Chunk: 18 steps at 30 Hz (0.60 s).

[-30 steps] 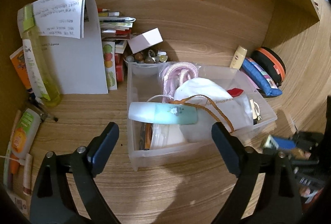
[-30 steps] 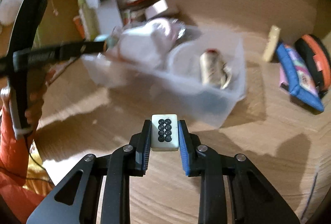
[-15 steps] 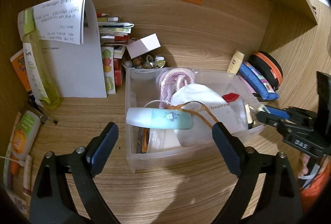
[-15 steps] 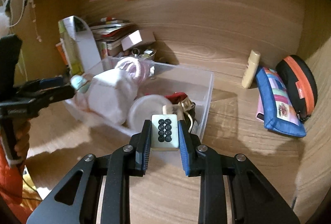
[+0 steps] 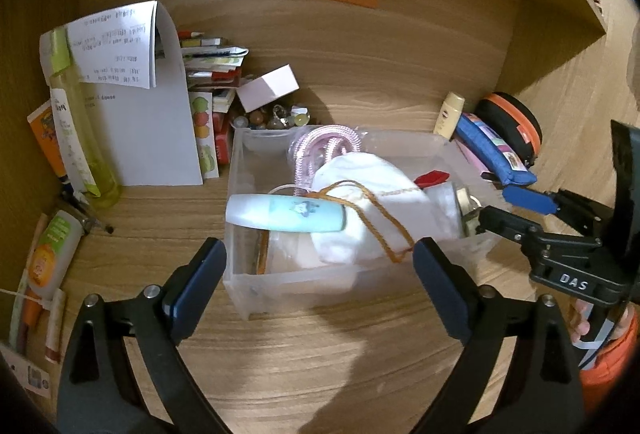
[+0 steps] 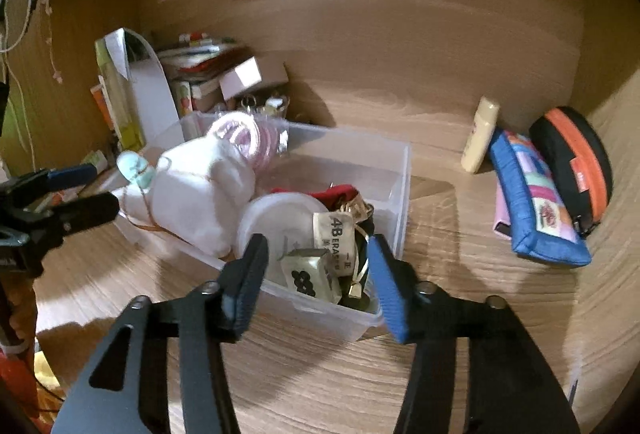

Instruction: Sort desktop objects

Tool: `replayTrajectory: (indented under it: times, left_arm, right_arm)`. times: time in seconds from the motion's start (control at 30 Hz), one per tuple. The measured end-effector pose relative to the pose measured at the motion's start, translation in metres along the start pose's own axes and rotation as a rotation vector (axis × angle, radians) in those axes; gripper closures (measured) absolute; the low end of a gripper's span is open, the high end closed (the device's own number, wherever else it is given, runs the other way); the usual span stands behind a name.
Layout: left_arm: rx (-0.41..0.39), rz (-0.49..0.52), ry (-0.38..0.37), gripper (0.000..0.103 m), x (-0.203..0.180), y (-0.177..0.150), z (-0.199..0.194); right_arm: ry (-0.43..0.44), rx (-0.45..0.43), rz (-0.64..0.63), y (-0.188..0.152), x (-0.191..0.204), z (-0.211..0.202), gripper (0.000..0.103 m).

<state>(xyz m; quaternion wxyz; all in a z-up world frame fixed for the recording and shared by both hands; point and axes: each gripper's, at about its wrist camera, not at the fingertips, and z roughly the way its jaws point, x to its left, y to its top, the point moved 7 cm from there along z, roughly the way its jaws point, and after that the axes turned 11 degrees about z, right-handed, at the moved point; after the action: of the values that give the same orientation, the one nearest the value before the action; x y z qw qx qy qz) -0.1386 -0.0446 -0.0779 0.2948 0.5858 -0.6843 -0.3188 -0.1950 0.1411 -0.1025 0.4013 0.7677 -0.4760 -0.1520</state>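
A clear plastic bin (image 5: pixel 300 286) (image 6: pixel 405 189) stands on the wooden desk. It holds a white cloth pouch (image 5: pixel 372 193) (image 6: pixel 200 201), a teal and white tube (image 5: pixel 284 213), a pink cord (image 5: pixel 324 145) and a 4B eraser (image 6: pixel 338 238). A cream mahjong tile (image 6: pixel 310 276) with black circles lies tilted in the bin's near right corner. My right gripper (image 6: pixel 317 254) (image 5: pixel 504 209) hovers over that corner, its jaws opening, and the pads no longer touch the tile. My left gripper (image 5: pixel 318 254) (image 6: pixel 60 201) is open and empty before the bin's near wall.
A blue patterned pouch (image 6: pixel 536 205), a black and orange case (image 6: pixel 576 161) and a cream tube (image 6: pixel 480 133) lie right of the bin. At the back left stand a folded paper (image 5: pixel 152 121), a green bottle (image 5: pixel 76 137) and stacked boxes (image 5: pixel 268 87). More tubes (image 5: pixel 52 258) lie far left.
The right gripper came over the bin's near right corner and its jaws parted. The mahjong tile left the pads and now lies in the bin. The left gripper stayed put.
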Motion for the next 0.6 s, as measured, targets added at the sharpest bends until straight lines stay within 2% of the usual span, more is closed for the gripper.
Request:
replayTrajectory:
  times: [0.1, 0.13, 0.17, 0.27, 0.33, 0.47, 0.6]
  left_arm:
    - [-0.005, 0.011, 0.008, 0.008, -0.004, 0.001, -0.007]
    - [-0.007, 0.014, 0.0, 0.008, -0.006, 0.001, -0.01]
    - [-0.007, 0.014, -0.009, 0.008, -0.008, 0.001, -0.012]
    - [-0.013, 0.013, -0.026, 0.008, -0.013, -0.002, -0.021]
    - [-0.03, 0.018, -0.002, 0.008, -0.016, -0.003, -0.029]
    - [-0.072, 0.044, 0.041, 0.008, -0.022, -0.005, -0.046]
    - [-0.105, 0.062, 0.072, 0.008, -0.027, -0.01, -0.06]
  right_arm:
    - [-0.007, -0.029, -0.006, 0.002, 0.003, -0.014, 0.037]
    - [-0.013, -0.04, -0.007, 0.002, 0.004, -0.019, 0.026]
    - [-0.021, -0.057, -0.009, 0.002, 0.005, -0.024, 0.019]
    - [-0.04, -0.086, -0.026, 0.001, 0.009, -0.038, 0.019]
    - [-0.054, -0.099, -0.027, 0.0, 0.011, -0.045, 0.017]
    - [-0.048, -0.126, -0.019, -0.005, 0.015, -0.061, 0.004]
    - [-0.048, -0.144, -0.008, -0.01, 0.017, -0.073, 0.003]
